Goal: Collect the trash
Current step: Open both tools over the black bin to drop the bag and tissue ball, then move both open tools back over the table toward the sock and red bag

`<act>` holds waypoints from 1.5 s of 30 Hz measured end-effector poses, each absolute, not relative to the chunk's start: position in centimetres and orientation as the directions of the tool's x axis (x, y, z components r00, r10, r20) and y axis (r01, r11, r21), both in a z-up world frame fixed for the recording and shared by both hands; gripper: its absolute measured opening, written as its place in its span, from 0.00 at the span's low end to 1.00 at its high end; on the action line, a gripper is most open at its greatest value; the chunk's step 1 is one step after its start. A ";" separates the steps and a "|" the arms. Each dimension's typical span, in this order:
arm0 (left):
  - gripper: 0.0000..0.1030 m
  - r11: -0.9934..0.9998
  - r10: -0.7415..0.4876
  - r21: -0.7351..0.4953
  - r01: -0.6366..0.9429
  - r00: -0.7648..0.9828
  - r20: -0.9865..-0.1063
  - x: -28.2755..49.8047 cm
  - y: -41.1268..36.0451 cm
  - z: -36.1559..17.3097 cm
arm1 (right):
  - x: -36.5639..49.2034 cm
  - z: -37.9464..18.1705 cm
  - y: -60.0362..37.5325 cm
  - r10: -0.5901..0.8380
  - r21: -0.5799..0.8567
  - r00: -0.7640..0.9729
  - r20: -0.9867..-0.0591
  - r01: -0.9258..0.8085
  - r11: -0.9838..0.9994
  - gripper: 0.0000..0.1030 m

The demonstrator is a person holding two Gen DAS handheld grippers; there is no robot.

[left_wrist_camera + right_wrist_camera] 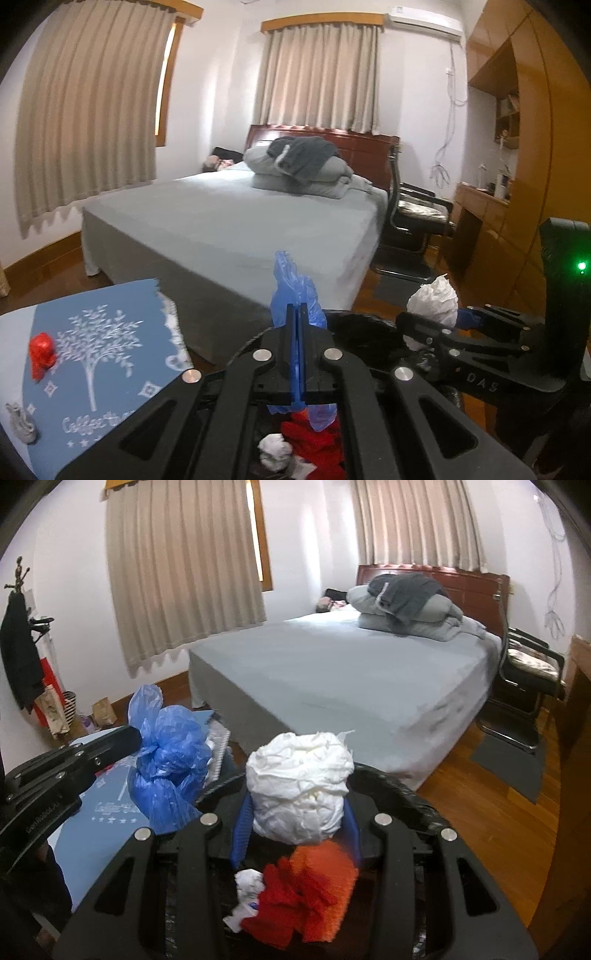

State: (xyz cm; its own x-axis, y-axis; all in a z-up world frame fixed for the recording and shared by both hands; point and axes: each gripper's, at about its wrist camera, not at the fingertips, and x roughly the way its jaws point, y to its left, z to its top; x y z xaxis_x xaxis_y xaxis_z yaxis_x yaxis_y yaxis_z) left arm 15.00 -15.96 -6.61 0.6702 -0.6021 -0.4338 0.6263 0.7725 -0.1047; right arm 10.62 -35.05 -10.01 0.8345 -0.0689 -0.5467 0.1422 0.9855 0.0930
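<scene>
The left gripper is pointing forward and slightly downward toward the bed, its fingers pressing together on a crumpled blue plastic bag, which is sticking up above the fingertips and hanging out below them. From the right wrist view the same blue plastic bag is bulging at the left, pinched at the tip of the left gripper, which is reaching in from the left edge.

The right gripper is also tilting downward, and its blue fingers are standing partly apart, clamping a white paper wad from both sides. In the left wrist view the white paper wad is showing at the right, held at the end of the right gripper, which is lying across the frame on a level with the left one.

Both grippers are hovering over the black-lined trash bin, whose rim is curving just beyond the fingers. Inside it, red crumpled trash and a small white scrap are lying near the cameras.

To the left, a blue-covered counter is carrying a red wrapper and a small grey scrap, well apart from each other.
</scene>
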 end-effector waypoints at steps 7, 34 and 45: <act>0.01 0.738 -0.633 -0.112 0.666 0.624 -0.458 15.0 -19.1 -7.9 | 10.2 -11.2 -37.0 -0.096 0.097 0.818 -0.566 0.183 0.978 0.39; 0.71 0.753 -0.597 -0.119 0.647 0.595 -0.538 16.3 -19.2 -10.7 | 10.1 -14.2 -38.7 -0.158 0.098 0.776 -0.611 0.272 0.957 0.92; 0.94 0.859 -0.449 -0.034 0.511 0.719 -0.531 16.5 -12.1 -9.9 | 10.0 -13.1 -37.6 -0.151 0.107 0.787 -0.598 0.266 0.958 0.94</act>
